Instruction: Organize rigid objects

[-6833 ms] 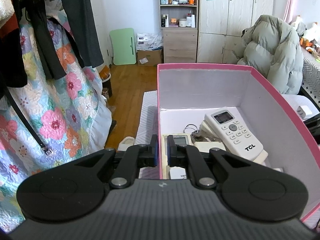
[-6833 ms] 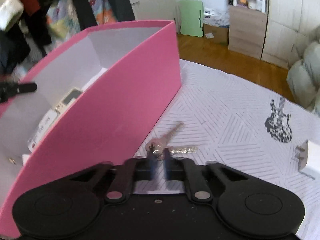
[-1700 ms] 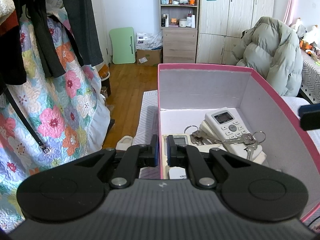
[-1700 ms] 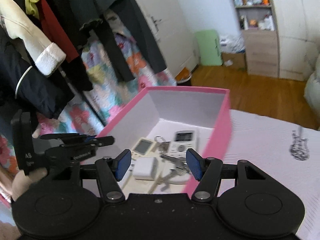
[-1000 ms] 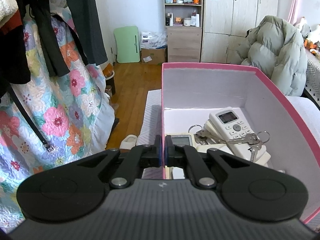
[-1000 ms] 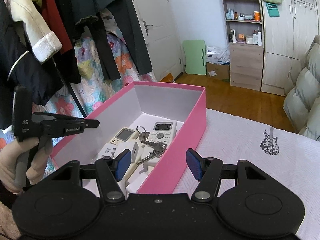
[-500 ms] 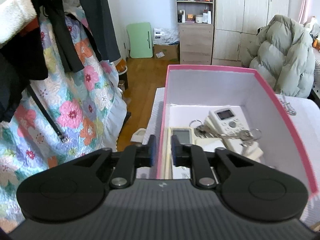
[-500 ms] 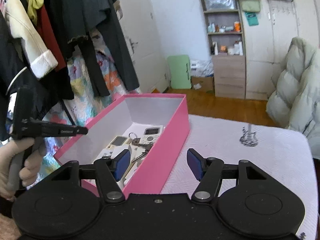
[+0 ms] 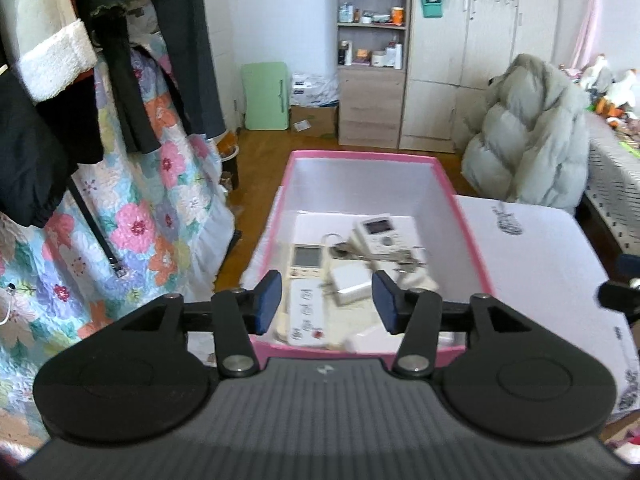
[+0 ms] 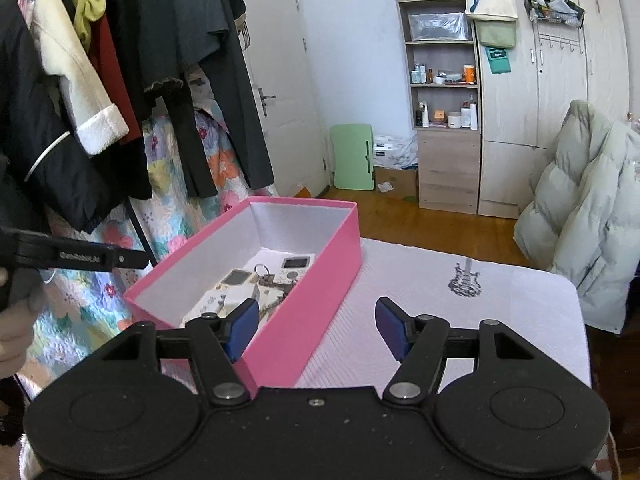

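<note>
Pink box (image 9: 472, 240): open-topped, white inside, sat on the white quilted cover (image 10: 420, 300) at its left part, near the clothes rack side.
Box contents: two remotes, a charger and keys, all lying on the box floor in a loose pile.
Larger remote (image 9: 382, 232): white, screen up, toward the far half of the box.
Second remote (image 9: 306, 264): cream, small screen, lay lengthwise by the left wall.
Keys (image 9: 384, 256): on a ring, lay across the pile between the two remotes.
Charger (image 9: 350, 282): white block, just nearer than the keys.
Left gripper (image 9: 326, 300): hung above the near end of the box; jaws had just been opening, blue pads apart, nothing pressed between them.
Right gripper (image 10: 312, 328): hung over the box's near right corner and the cover; fingers wide apart, empty, touching nothing.
Left hand (image 10: 14, 320): gloved, held the left gripper's handle at the left edge of the right wrist view.
Cover print: black guitar (image 10: 464, 278) motif, well right of the box.
Surroundings: dark coats (image 10: 160, 80) hung over a floral quilt (image 9: 140, 216); pale puffer jacket (image 9: 532, 140) beyond the cover; wooden shelf unit (image 10: 444, 92) with bottles; green folding table (image 10: 354, 156) against the wall.
</note>
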`<state>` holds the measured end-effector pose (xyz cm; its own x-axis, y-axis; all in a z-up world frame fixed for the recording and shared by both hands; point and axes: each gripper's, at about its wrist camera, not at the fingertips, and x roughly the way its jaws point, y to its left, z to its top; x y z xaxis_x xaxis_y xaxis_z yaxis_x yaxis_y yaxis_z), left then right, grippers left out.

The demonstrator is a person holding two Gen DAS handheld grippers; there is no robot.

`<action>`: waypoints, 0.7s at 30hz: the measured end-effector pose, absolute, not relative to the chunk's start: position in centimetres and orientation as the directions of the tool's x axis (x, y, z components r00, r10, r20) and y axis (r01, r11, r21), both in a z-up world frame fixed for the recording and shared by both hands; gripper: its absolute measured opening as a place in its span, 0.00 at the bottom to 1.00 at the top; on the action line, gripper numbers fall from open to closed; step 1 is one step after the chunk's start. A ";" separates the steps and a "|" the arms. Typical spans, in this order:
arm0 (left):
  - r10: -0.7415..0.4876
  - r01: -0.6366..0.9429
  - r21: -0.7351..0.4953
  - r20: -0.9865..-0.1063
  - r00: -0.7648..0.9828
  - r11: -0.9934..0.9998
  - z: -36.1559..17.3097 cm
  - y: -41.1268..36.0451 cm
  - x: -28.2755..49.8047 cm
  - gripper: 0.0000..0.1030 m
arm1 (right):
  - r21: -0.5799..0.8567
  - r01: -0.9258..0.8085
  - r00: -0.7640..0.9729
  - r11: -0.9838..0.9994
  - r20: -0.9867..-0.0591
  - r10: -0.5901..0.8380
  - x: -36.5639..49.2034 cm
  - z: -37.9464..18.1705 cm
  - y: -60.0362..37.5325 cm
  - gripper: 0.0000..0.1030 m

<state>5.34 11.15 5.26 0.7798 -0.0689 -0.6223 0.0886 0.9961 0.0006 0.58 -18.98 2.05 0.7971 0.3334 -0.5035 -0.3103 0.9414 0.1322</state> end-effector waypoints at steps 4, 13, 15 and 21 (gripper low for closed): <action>-0.096 0.110 -0.015 -0.614 0.783 0.994 5.5 9.6 3.7 0.51 | 0.136 -0.287 0.790 0.948 -0.526 0.315 -0.3 2.3 -19.4 0.69; -0.080 0.077 -0.032 -0.645 0.760 0.996 3.7 8.1 1.3 0.51 | 0.134 -0.223 0.803 0.966 -0.536 0.260 -1.9 2.9 -21.5 0.70; -0.091 0.087 -0.038 -0.648 0.756 0.995 3.6 7.6 0.9 0.52 | 0.124 -0.227 0.803 0.966 -0.538 0.258 -2.4 2.8 -21.5 0.71; -0.081 0.072 -0.040 -0.623 0.778 0.997 3.9 6.4 -0.6 0.66 | 0.061 -0.198 0.818 0.978 -0.539 0.199 -3.4 2.4 -21.2 0.90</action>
<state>-0.59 6.42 3.92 0.7781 -0.0813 -0.6229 0.0721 0.9966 -0.0400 -3.36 -21.24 2.42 0.8185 0.1995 -0.5388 -0.1982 0.9783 0.0610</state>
